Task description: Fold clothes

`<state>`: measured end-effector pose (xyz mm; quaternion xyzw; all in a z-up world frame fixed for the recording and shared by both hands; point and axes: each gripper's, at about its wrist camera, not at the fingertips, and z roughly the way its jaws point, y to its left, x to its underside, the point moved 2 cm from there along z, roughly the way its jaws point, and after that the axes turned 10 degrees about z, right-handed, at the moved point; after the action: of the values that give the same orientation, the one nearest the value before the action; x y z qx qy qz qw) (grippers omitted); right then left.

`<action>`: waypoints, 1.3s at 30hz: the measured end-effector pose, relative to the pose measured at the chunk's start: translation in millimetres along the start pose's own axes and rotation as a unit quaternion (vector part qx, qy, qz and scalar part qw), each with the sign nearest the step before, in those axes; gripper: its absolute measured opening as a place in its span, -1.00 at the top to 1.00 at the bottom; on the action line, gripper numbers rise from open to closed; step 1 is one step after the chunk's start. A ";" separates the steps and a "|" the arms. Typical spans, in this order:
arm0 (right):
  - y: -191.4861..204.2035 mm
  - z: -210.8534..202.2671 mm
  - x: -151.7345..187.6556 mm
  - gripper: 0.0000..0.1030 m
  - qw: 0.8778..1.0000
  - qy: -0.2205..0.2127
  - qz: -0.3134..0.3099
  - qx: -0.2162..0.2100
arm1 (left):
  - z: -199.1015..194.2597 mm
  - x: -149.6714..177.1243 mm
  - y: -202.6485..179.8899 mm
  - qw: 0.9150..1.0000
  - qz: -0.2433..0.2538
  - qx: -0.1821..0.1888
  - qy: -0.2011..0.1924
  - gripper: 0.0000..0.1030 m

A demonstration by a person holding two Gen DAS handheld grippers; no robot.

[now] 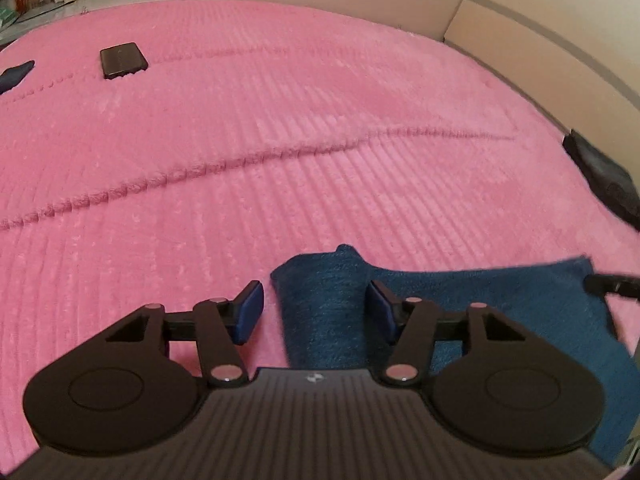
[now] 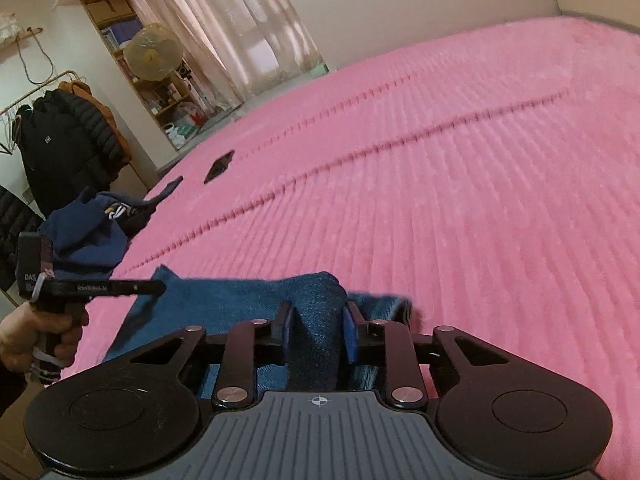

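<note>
A dark blue towel-like cloth point(image 1: 500, 300) lies on the pink bed near its front edge; it also shows in the right wrist view point(image 2: 224, 304). My left gripper point(image 1: 316, 308) is open, with a raised fold of the cloth point(image 1: 324, 312) standing between its fingers; the left finger stands clear of the cloth. My right gripper point(image 2: 316, 334) has its jaws partly apart around another raised fold point(image 2: 316, 320) of the same cloth. The left gripper's body shows in the right wrist view point(image 2: 100, 289), held by a hand.
The pink ribbed bedspread point(image 1: 320, 140) fills both views. A dark flat box point(image 1: 122, 60) lies far left on it. A crumpled navy garment point(image 2: 92, 228) sits at the bed's left edge. A dark item point(image 1: 600, 172) lies at the right edge. A clothes rack with jackets point(image 2: 64, 136) stands beyond.
</note>
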<state>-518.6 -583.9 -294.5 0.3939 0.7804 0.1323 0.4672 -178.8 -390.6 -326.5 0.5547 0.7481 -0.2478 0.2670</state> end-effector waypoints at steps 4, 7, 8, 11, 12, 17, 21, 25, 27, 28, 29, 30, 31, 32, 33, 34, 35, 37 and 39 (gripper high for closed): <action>-11.8 9.7 4.6 0.59 1.000 -0.004 0.011 0.004 | 1.0 -2.7 -7.6 1.000 0.016 -0.009 -0.002 0.00; -36.2 17.8 12.6 0.59 0.997 0.002 0.076 -0.015 | 14.6 1.8 -10.6 1.000 0.026 -0.011 0.006 -0.16; -36.8 15.6 12.3 0.58 0.997 0.001 0.078 -0.016 | 18.0 2.7 -9.1 1.000 0.019 -0.011 0.008 -0.18; -26.0 2.3 6.9 0.54 0.999 0.001 0.044 -0.003 | 15.5 0.1 -6.0 1.000 0.008 -0.010 0.012 -0.18; -22.5 -4.8 6.2 0.50 0.999 -0.004 0.031 0.006 | 10.9 -1.1 -7.2 1.000 0.014 -0.014 0.011 -0.16; -6.3 -53.6 18.1 0.34 0.999 -0.042 -0.011 0.033 | -35.2 5.0 -20.6 0.997 0.057 -0.057 -0.006 0.00; 20.6 -97.2 52.5 0.34 0.997 -0.066 -0.040 -0.010 | -84.4 31.6 -44.9 0.994 0.084 -0.058 -0.032 0.01; 30.3 -92.9 98.3 0.33 0.998 -0.020 -0.058 -0.019 | -111.9 72.4 -83.0 0.992 0.122 -0.018 -0.033 -0.01; 17.9 -80.1 111.7 0.33 0.999 0.001 -0.039 -0.013 | -99.0 93.8 -93.5 0.991 0.134 -0.016 -0.010 -0.03; 17.2 -78.8 113.1 0.33 0.999 0.002 -0.037 -0.011 | -91.8 104.5 -98.3 0.990 0.140 -0.017 0.001 -0.11; 19.1 -79.6 112.5 0.33 0.999 0.001 -0.038 -0.010 | -87.2 112.3 -99.5 0.990 0.142 -0.021 -0.004 -0.14; 23.3 -82.0 110.9 0.33 0.999 0.000 -0.044 -0.006 | -87.0 114.1 -97.7 0.991 0.130 -0.022 -0.008 -0.18; 29.0 -86.5 109.7 0.32 0.998 -0.006 -0.059 -0.002 | -88.1 114.3 -95.4 0.993 0.114 -0.022 -0.010 -0.17; 34.8 -91.7 108.7 0.31 0.997 -0.013 -0.079 0.001 | -91.6 113.5 -95.2 0.993 0.110 -0.028 -0.012 -0.17; 40.6 -98.2 109.6 0.29 0.995 -0.021 -0.099 -0.003 | -95.9 112.3 -95.8 0.993 0.110 -0.037 -0.014 -0.15; 44.4 -104.2 111.8 0.13 0.993 -0.028 -0.114 -0.009 | -101.5 112.1 -99.2 0.991 0.122 -0.052 -0.019 -0.03; 45.1 -107.4 115.9 -0.13 0.992 -0.029 -0.122 -0.015 | -108.6 113.2 -104.0 0.988 0.139 -0.067 -0.028 0.02; 39.1 -103.1 128.7 -0.20 0.992 -0.009 -0.129 -0.012 | -124.2 117.8 -116.7 0.984 0.160 -0.064 -0.052 0.03; 31.5 -95.5 140.2 -0.20 0.989 -0.003 -0.146 0.019 | -129.5 124.8 -129.7 0.981 0.179 -0.054 -0.056 0.00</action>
<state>-618.2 -444.4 -313.5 0.2844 0.8308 0.0468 0.4762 -349.9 -251.2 -305.9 0.6496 0.6326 -0.1859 0.3784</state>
